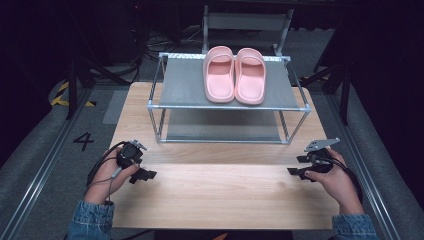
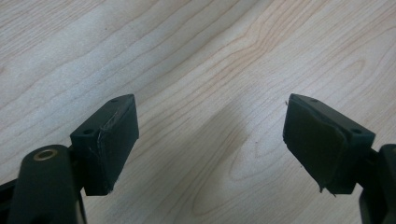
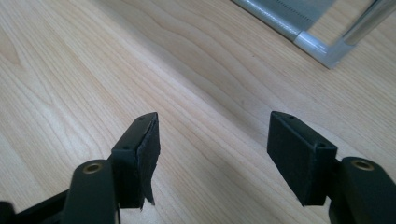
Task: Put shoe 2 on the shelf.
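Observation:
Two pink slippers (image 1: 234,74) lie side by side on the top shelf of a metal rack (image 1: 180,89) at the far side of the wooden table (image 1: 220,190). My left gripper (image 1: 145,175) rests low over the table's near left, held by a hand, jaws pointing right. In the left gripper view it (image 2: 210,149) stands open over bare wood. My right gripper (image 1: 296,166) sits at the near right with its jaws pointing left. The right gripper view shows it (image 3: 212,158) open with nothing between the pads, and a corner of the rack's base (image 3: 322,46) lies ahead.
The rack has a lower shelf (image 1: 222,127) beneath the slippers and thin metal legs. Bare wood stretches between the two grippers. Dark floor with rails (image 1: 45,165) and cables surrounds the table.

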